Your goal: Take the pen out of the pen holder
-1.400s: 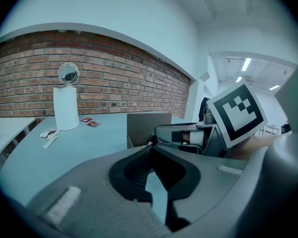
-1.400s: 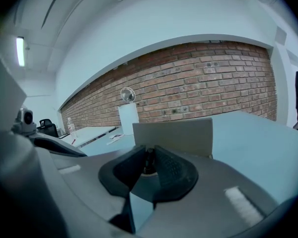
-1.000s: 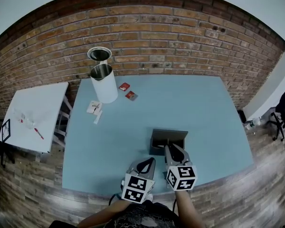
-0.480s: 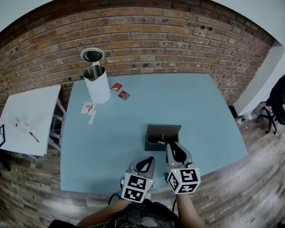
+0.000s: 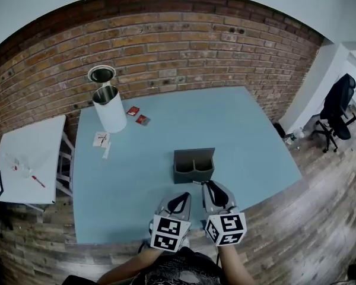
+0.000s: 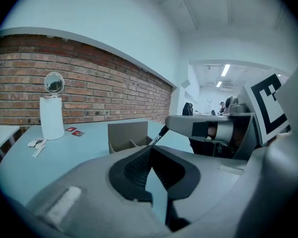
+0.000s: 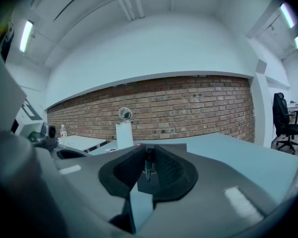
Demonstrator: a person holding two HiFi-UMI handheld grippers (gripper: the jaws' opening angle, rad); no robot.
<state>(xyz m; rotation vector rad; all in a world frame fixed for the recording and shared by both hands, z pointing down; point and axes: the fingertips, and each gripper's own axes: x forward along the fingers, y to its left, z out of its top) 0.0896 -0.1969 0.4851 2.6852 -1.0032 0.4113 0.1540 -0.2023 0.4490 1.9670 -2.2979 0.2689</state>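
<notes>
In right tongs point(image 7: 148, 158): pen point(image 7: 148, 170), gripped, near pen holder point(image 5: 193, 172).

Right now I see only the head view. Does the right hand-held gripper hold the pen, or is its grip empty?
Observer: It holds it. In the right gripper view, the right hand-held gripper is shut on the pen, which sits between its two pads.
Operator: And the left one, does it carry anything?
Observer: No. The left gripper view shows the left hand-held gripper with its jaws together and nothing between them.
</notes>
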